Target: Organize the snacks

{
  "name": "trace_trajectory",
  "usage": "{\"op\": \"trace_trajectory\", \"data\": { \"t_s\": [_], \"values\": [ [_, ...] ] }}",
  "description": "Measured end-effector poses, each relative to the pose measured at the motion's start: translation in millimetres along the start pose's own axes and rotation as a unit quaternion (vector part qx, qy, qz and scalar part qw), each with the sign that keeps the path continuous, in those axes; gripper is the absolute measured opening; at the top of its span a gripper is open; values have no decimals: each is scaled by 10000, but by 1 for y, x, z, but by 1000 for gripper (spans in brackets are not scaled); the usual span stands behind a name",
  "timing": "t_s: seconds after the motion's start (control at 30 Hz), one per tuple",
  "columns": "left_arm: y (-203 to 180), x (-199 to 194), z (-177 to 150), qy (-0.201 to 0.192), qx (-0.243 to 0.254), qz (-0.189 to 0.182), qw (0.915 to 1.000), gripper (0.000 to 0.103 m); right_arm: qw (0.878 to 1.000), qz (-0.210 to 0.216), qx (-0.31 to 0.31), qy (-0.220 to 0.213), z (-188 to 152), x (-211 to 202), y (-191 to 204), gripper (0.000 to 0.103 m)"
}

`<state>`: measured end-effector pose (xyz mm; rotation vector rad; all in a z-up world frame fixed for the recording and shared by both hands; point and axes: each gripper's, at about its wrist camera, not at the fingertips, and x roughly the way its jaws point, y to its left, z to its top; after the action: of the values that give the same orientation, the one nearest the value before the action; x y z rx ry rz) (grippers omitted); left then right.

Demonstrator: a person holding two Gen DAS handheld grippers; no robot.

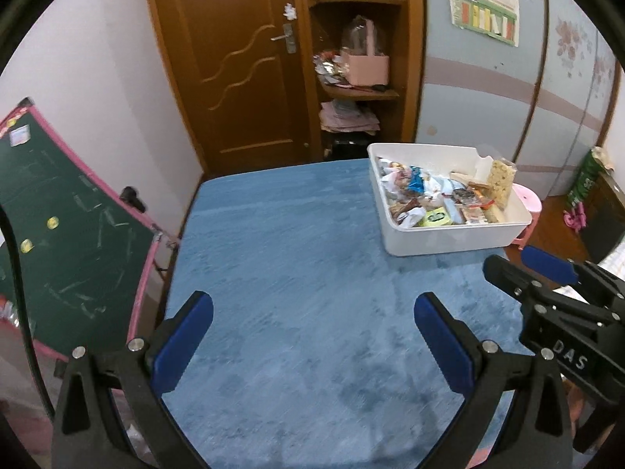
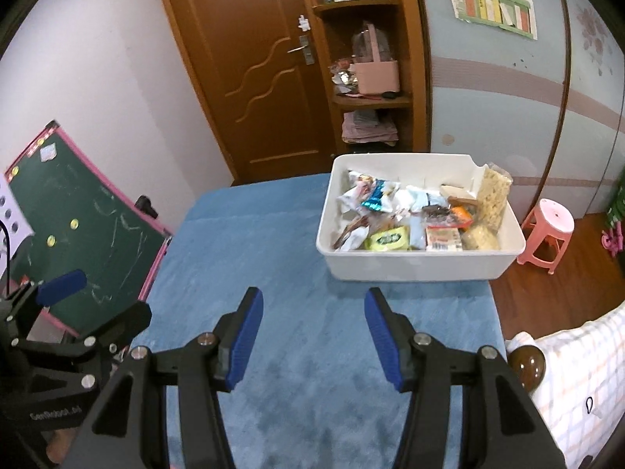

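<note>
**Both grippers spread over blue cloth; snacks in white bin**

Left gripper (image 1: 313,336): jaws spread wide, nothing between the blue pads (image 1: 183,346). Hovers above the blue table cover (image 1: 281,242); contact with the cloth cannot be told.

Right gripper (image 2: 313,338): jaws apart, narrower gap than the left, nothing pinched. It sits just right of the left gripper, side by side.

White bin (image 2: 414,264): ahead and to the right of both grippers, on the far right part of the cover, well apart from either set of fingers. Snacks (image 2: 414,215) heaped inside: mixed wrappers, a yellow-green packet (image 2: 386,238) near the front wall, a tall clear bag of pale puffed pieces (image 2: 494,195) leaning upright in the far right corner.

Chalkboard (image 1: 66,234) to the left of the grippers, tilted beside the table. Pink stool (image 2: 549,230) beyond the bin, on the floor.
</note>
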<state>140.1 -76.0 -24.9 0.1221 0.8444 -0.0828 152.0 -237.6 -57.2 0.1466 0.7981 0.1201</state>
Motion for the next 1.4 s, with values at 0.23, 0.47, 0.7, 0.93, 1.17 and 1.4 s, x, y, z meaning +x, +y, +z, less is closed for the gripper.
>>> {"op": "trace_trajectory", "data": {
  "t_s": [0.23, 0.47, 0.7, 0.93, 1.17, 1.4],
  "values": [
    [20, -29, -35, -26, -339, 238, 9991, 102, 9996, 174, 0, -242, -19, -41, 20, 55],
    [36, -49, -50, -174, -706, 708, 9948, 102, 9990, 148, 92, -422, -32, -66, 29, 69],
    [47, -52, -49, -184, -874, 636, 9940, 102, 9993, 18, 50, -380, -33, -69, 35, 69],
    [39, -52, -48, -267, -756, 444, 9958, 102, 9983, -228, -63, -530, -36, -76, 42, 69],
    [26, -55, -50, -361, -597, 272, 9972, 102, 9985, -358, -168, -386, -42, -71, 48, 70],
    [24, -50, -51, -246, -651, 198, 9974, 102, 9983, -461, -143, -333, -45, -67, 45, 70]
  ]
}}
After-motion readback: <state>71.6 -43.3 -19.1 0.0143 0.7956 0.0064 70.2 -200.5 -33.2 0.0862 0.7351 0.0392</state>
